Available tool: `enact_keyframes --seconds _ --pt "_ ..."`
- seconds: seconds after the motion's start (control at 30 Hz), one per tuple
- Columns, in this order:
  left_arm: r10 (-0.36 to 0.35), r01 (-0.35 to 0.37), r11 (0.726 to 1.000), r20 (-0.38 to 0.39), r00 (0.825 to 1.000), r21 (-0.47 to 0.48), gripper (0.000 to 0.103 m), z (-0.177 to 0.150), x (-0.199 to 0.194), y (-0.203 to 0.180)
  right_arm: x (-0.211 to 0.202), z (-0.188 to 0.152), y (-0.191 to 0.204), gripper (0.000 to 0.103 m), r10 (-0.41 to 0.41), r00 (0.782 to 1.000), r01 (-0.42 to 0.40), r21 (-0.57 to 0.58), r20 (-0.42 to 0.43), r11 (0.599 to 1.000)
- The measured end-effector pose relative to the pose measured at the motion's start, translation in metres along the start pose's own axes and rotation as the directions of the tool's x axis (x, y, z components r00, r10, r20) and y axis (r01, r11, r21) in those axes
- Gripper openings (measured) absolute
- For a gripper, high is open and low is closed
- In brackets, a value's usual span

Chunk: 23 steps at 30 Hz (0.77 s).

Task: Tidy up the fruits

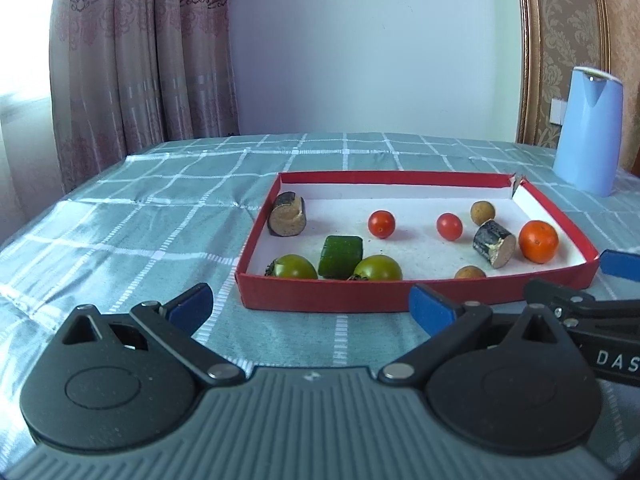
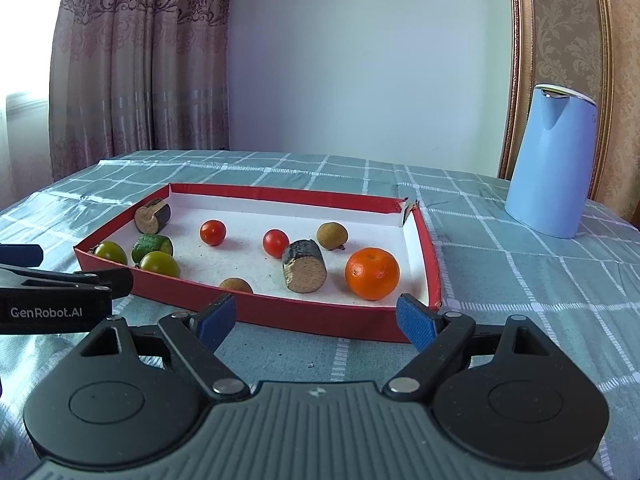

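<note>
A shallow red box [image 1: 320,294] [image 2: 304,314] with a white floor lies on the checked tablecloth. Inside it are an orange [image 1: 538,241] [image 2: 372,273], two red cherry tomatoes [image 1: 381,224] [image 2: 213,233], two green tomatoes [image 1: 294,267] [image 2: 160,264], a green cucumber piece [image 1: 340,257] [image 2: 152,245], two dark-skinned cut cylinders [image 1: 287,214] [image 2: 304,266] and two brown longans [image 1: 483,213] [image 2: 331,235]. My left gripper [image 1: 312,304] stands open just in front of the box's near wall. My right gripper [image 2: 316,318] is open too, before the box's near right corner. Both hold nothing.
A pale blue kettle [image 1: 590,130] [image 2: 550,164] stands on the table at the back right of the box. Pink curtains [image 1: 136,48] hang at the left behind the table. Each gripper's fingers show at the edge of the other's view.
</note>
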<state>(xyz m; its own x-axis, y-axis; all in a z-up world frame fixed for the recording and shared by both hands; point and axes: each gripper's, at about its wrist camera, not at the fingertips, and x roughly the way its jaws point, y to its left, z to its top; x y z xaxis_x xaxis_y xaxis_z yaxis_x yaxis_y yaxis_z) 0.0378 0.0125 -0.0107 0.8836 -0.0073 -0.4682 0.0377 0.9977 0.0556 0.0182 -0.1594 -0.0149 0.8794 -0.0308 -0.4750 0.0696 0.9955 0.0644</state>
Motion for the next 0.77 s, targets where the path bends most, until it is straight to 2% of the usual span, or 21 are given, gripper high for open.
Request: enact_keyframes --seconds 0.23,0.33,0.77 --pt "-0.023 0.022 0.999 0.01 1.0 0.028 0.103 -0.001 -0.004 -0.004 0.0 0.0 0.001 0.088 0.002 1.0 -0.002 -0.006 0.001 1.0" --pt "-0.003 0.002 0.999 0.023 1.0 0.047 0.103 -0.002 -0.007 -0.007 -0.001 0.0 0.001 0.088 -0.001 1.0 0.001 -0.005 0.004 1.0" --pt "-0.042 0.042 0.999 0.027 0.999 0.025 0.103 -0.006 -0.012 -0.004 -0.008 -0.006 -0.002 0.088 0.021 1.0 -0.021 0.013 -0.004 1.0"
